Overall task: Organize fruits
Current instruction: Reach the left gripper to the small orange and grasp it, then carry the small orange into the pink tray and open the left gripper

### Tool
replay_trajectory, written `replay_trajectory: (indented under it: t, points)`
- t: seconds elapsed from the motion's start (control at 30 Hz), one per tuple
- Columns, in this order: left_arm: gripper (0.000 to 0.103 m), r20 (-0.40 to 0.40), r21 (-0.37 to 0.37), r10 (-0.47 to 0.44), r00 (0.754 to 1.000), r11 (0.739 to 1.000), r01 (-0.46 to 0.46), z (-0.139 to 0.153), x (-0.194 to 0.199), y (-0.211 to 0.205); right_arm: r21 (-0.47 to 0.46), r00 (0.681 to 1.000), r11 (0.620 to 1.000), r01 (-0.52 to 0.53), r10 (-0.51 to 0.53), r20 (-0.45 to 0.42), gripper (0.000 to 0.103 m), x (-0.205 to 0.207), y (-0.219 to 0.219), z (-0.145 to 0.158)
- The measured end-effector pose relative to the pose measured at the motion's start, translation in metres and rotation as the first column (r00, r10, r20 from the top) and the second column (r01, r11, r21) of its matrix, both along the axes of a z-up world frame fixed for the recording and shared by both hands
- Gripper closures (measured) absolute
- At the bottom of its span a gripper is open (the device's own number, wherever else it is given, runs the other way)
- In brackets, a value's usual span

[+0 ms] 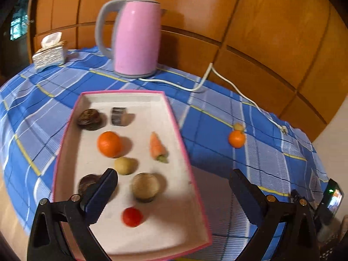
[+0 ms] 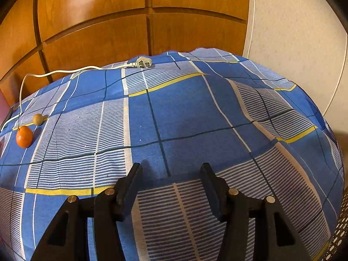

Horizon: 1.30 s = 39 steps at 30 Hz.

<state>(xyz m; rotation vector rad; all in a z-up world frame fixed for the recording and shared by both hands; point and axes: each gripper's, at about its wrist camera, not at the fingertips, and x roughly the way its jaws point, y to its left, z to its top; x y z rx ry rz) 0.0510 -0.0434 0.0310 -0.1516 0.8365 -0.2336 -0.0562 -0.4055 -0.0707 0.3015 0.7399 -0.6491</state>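
A pink-rimmed white tray (image 1: 121, 96) lies on the blue checked cloth. In it are an orange (image 1: 109, 144), a carrot (image 1: 157, 148), a red fruit (image 1: 132, 216), a yellowish fruit (image 1: 124, 165), a brown round piece (image 1: 145, 186), two dark lumps (image 1: 89, 119) and a dark block (image 1: 118, 115). My left gripper (image 1: 174, 180) hangs open over the tray's near right part, holding nothing. Out on the cloth sit a second orange (image 1: 236, 138) (image 2: 24, 136) and a small tan fruit (image 1: 238, 127) (image 2: 38, 119). My right gripper (image 2: 171, 175) stands open above bare cloth, far right of them.
A pink kettle (image 1: 136, 37) stands behind the tray, its white cord (image 1: 195, 87) and plug (image 2: 142, 63) trailing along the table's back edge. A tissue box (image 1: 50, 54) sits at the far left. Wooden panels back the table. A phone (image 1: 333, 200) is at the right.
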Motion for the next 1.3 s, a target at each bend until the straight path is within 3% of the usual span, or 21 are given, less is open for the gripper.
replay_trajectory:
  t: [0.33, 0.6, 0.73, 0.93, 0.97, 1.07, 1.17, 1.3]
  points:
    - [0.004, -0.008, -0.004, -0.130, 0.991, 0.991, 0.130, 0.007, 0.034, -0.054, 0.036, 0.998, 0.999, 0.016, -0.018, 0.054, 0.046, -0.009, -0.005, 0.000]
    - [0.020, -0.028, 0.111, -0.295, 0.955, 0.949, 0.296, -0.008, 0.065, -0.121, 0.019, 0.999, 0.999, 0.036, -0.037, 0.038, 0.046, -0.007, -0.003, 0.000]
    - [0.024, -0.061, 0.154, -0.320, 0.946, 0.933, 0.325, -0.027, 0.087, -0.147, 0.014, 0.998, 0.998, 0.055, -0.055, 0.030, 0.046, -0.008, -0.002, 0.000]
    - [0.024, -0.077, 0.202, -0.302, 0.950, 0.929, 0.311, -0.051, 0.112, -0.176, 0.006, 0.996, 0.997, 0.083, -0.083, 0.018, 0.046, -0.007, -0.002, -0.001]
    - [0.026, -0.084, 0.212, -0.295, 0.952, 0.928, 0.307, -0.056, 0.116, -0.180, 0.002, 0.996, 0.996, 0.085, -0.085, 0.015, 0.046, -0.007, -0.001, -0.001]
    - [0.055, -0.137, 0.178, -0.299, 0.944, 0.931, 0.320, -0.071, 0.127, -0.186, 0.001, 0.996, 0.996, 0.086, -0.086, 0.016, 0.046, -0.007, -0.001, -0.001]
    - [0.062, -0.119, 0.169, -0.301, 0.946, 0.933, 0.318, -0.074, 0.125, -0.189, -0.004, 0.996, 0.996, 0.088, -0.088, 0.015, 0.045, -0.007, -0.001, -0.002]
    - [0.063, -0.118, 0.131, -0.307, 0.945, 0.938, 0.321, -0.071, 0.121, -0.186, -0.001, 0.996, 0.996, 0.089, -0.089, 0.022, 0.045, -0.008, -0.002, -0.003]
